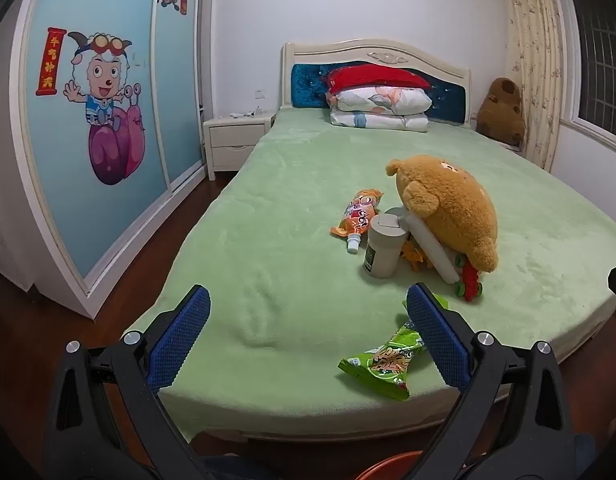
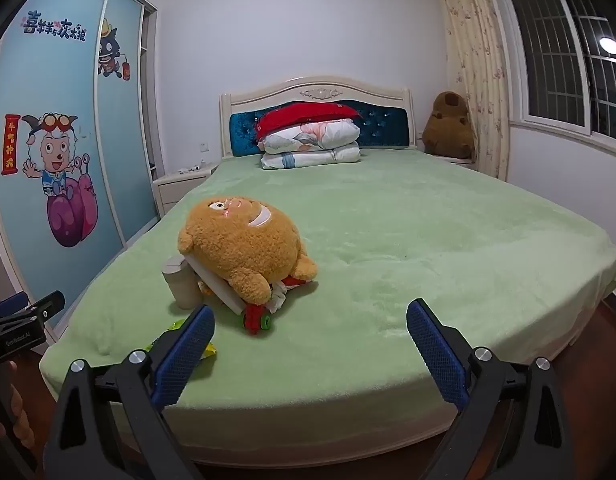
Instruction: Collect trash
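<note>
A green snack wrapper [image 1: 382,364] lies near the foot edge of the green bed [image 1: 292,208], just left of my left gripper's right finger. Farther up lies an orange drink pouch [image 1: 358,216] with a white cap. Beside it stands a grey lidded cup [image 1: 384,246]. My left gripper [image 1: 308,300] hangs open over the foot of the bed, nothing between its fingers. In the right wrist view my right gripper [image 2: 310,316] is open too, and the green wrapper [image 2: 176,330] peeks out behind its left finger. The left gripper's body [image 2: 24,320] shows at the left edge.
A brown plush toy [image 1: 448,208] leans on a white tube [image 1: 432,250] and a red-green toy [image 1: 470,280], with orange scraps [image 1: 414,256] beneath. Folded bedding [image 1: 380,100] sits at the headboard. Wardrobe doors [image 1: 100,120], a nightstand [image 1: 236,140], a second plush [image 1: 502,112] and an orange bin rim [image 1: 388,468] surround the bed.
</note>
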A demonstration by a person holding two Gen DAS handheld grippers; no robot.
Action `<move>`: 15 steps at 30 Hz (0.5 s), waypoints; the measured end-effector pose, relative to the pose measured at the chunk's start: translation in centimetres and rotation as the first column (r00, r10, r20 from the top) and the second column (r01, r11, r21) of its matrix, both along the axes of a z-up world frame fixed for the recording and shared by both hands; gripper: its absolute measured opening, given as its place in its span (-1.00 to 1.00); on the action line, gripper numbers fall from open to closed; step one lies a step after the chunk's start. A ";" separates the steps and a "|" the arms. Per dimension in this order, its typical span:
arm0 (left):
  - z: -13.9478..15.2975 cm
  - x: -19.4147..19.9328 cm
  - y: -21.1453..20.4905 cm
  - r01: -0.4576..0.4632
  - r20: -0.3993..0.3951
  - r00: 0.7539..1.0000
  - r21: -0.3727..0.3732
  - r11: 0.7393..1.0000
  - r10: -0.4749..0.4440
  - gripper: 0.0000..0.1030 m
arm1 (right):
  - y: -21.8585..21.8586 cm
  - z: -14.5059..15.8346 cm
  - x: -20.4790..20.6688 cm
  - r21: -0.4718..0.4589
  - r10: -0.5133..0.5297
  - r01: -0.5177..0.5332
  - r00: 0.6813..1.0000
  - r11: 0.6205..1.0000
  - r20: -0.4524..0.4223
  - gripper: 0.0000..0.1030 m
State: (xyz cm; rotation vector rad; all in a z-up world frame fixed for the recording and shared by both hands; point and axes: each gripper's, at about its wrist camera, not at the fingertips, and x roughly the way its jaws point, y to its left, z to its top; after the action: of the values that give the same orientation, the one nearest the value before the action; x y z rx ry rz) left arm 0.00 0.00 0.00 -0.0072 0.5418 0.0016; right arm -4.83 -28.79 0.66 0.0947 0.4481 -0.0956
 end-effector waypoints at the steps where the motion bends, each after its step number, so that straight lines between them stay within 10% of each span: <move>1: 0.0 0.0 0.0 0.000 -0.005 1.000 0.001 1.000 0.000 0.87 | 0.0 0.0 0.0 0.000 0.000 0.000 1.000 1.000 0.001 0.85; 15: -0.3 -0.1 -0.6 0.003 -0.010 1.000 0.001 1.000 -0.003 0.87 | 0.1 0.1 -0.2 -0.006 0.003 -0.003 1.000 1.000 0.008 0.85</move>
State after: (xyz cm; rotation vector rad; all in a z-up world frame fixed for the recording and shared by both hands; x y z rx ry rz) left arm -0.05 -0.55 -0.33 -0.0058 0.5521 -0.0013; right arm -4.98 -28.72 0.78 0.0880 0.4403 -0.0935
